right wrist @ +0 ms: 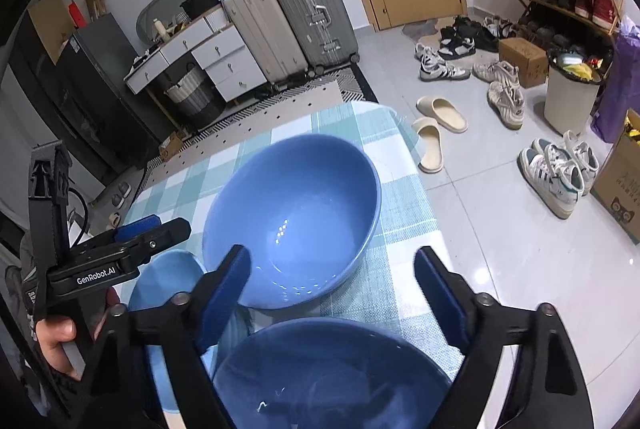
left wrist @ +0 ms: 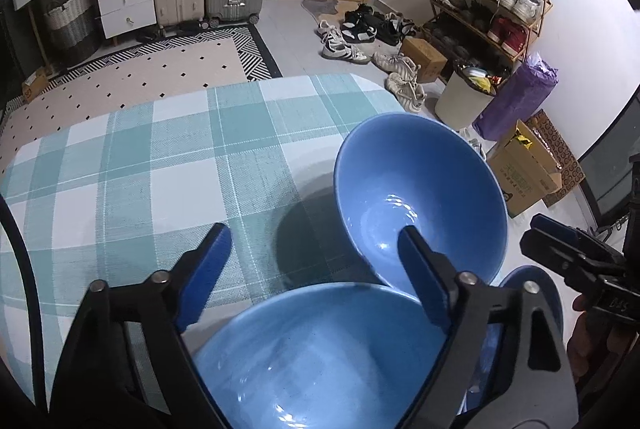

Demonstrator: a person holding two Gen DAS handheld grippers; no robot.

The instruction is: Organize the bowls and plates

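Near blue bowl [left wrist: 320,357] is sitting under the left gripper [left wrist: 316,269], whose jaws are standing apart, gripping nothing. Far blue bowl [right wrist: 296,217] is resting on the plaid tablecloth [left wrist: 140,165]. Right gripper [right wrist: 332,281] is hovering open, empty, above another near bowl [right wrist: 332,377].

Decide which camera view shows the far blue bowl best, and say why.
The right wrist view: the far blue bowl sits nearly whole, only its near edge hidden by a fingertip. In the left wrist view, it lies off to the right, with a finger across it.
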